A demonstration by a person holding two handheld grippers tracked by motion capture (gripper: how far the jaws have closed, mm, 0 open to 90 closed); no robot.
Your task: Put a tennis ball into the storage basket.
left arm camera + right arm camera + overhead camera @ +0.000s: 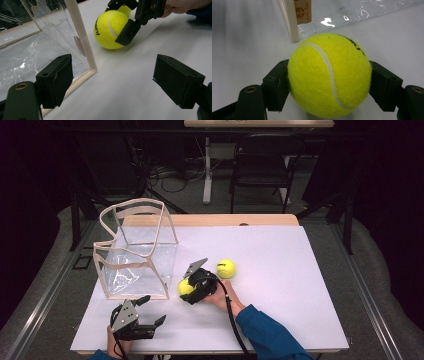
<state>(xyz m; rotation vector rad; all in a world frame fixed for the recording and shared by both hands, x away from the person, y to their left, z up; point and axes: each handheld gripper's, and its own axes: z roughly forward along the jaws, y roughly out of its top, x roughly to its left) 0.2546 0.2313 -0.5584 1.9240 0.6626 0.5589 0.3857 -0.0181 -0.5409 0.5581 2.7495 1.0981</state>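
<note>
White table sheet (280,270), dark room behind. Right gripper (192,287) clamped on tennis ball (329,75), resting on the sheet just right of the clear bag (135,252). Left gripper (150,315) near-left, jaws wide, empty. Second ball (226,268) lies farther right. Bag holds no ball; both left to load.

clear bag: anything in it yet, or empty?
Empty. Through the clear bag only its bare floor shows; one tennis ball sits in the right gripper outside it, the other ball on the table.
</note>
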